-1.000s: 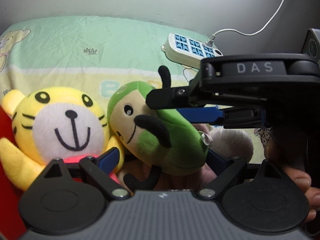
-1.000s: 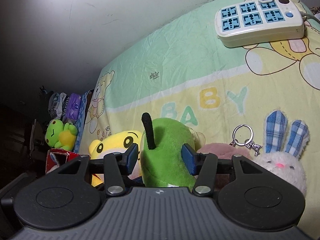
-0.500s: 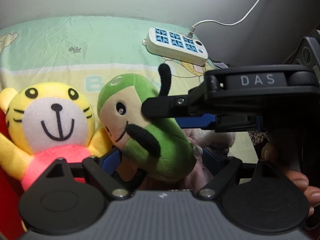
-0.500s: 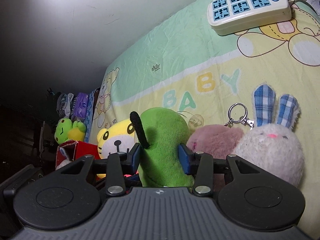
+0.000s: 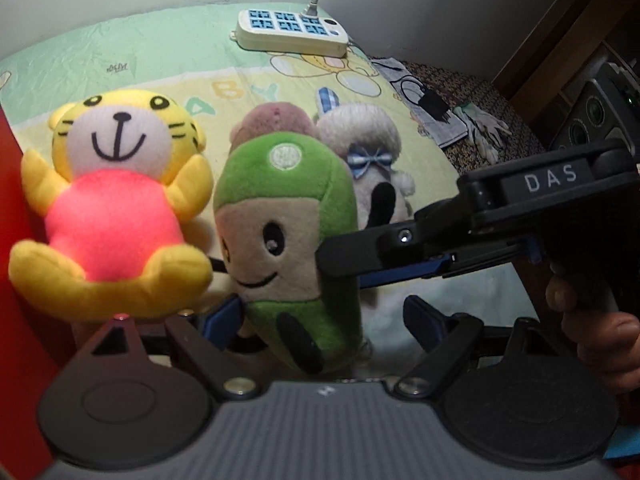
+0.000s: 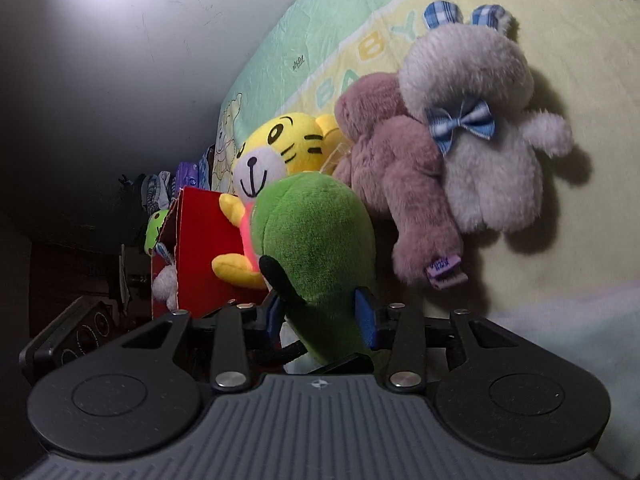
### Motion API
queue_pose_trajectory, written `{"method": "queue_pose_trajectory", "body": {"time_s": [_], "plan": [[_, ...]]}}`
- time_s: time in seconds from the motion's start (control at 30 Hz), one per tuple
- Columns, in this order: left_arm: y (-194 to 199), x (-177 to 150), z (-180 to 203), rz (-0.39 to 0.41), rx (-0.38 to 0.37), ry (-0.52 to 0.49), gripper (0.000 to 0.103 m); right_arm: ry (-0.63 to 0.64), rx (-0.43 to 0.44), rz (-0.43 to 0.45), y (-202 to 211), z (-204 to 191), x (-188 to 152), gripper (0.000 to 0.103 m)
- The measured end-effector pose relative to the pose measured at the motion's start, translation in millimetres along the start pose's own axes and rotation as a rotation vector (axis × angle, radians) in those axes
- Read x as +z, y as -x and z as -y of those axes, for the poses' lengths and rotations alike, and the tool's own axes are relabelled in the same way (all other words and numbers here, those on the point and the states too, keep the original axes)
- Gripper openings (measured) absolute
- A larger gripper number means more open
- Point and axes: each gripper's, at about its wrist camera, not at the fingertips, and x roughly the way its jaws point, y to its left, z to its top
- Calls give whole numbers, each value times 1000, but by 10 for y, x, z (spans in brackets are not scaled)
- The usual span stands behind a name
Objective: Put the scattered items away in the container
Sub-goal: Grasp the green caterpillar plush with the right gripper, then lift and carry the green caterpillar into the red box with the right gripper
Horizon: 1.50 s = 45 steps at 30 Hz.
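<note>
My right claw (image 6: pixel 320 316) is clamped on the green plush (image 6: pixel 316 240), one blue pad pressed into each side of its lower body, and in the left view that claw (image 5: pixel 360 264) reaches in from the right with its finger across the plush's (image 5: pixel 288 248) cheek. The plush stands upright with its face toward my left camera. My left claw (image 5: pixel 324 320) is spread wide beneath it; its left pad lies just beside the plush's lower body and its right pad stands well apart, so it grips nothing. The tiger (image 5: pixel 116 200) sits just to the left of the green plush, leaning against the red box (image 6: pixel 192 252), whose wall also fills the left edge of the left view (image 5: pixel 16 280). Inside the box's open end a small white plush (image 6: pixel 166 284) shows. Behind the green plush lie the pink plush (image 6: pixel 396 184) and the white rabbit (image 6: pixel 484 128) with its blue checked bow, pressed against each other on the bed (image 6: pixel 560 60). A power strip (image 5: pixel 292 34) rests at the far end of the sheet, near the wall. Past the bed's right edge lie a black charger (image 5: pixel 434 104) and a pair of white gloves (image 5: pixel 484 128).
</note>
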Motion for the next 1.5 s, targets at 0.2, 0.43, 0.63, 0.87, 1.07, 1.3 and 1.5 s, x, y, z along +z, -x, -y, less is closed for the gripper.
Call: {"method": "queue_pose_trajectory", "body": {"time_s": [0.2,0.43,0.63,0.87,1.07,1.3,1.5], "plan": [[-102,-196,-33,-23,11,31,82,32,-34,36,-75,-11,-246,54],[-99,-156,-35,57,120,4,82,246,-98,183,-59,-216,-340,60],[-119,-66,92,75,143,-58,72,278,-73,265,-153,-243,-344,58],[82,-187,174,85,122,-70,68,228,-26,220,-1,-244,-405,52],[429,-470,262,34,82,-127,68,209,16,92,105,-379,-644,52],[1021,-793,66,33,61,-88,68,245,108,-47,10,-683,-923,51],[1591,-915,-133,133,87,-72,68,325,181,-62,-98,-1151,-1055,51]]}}
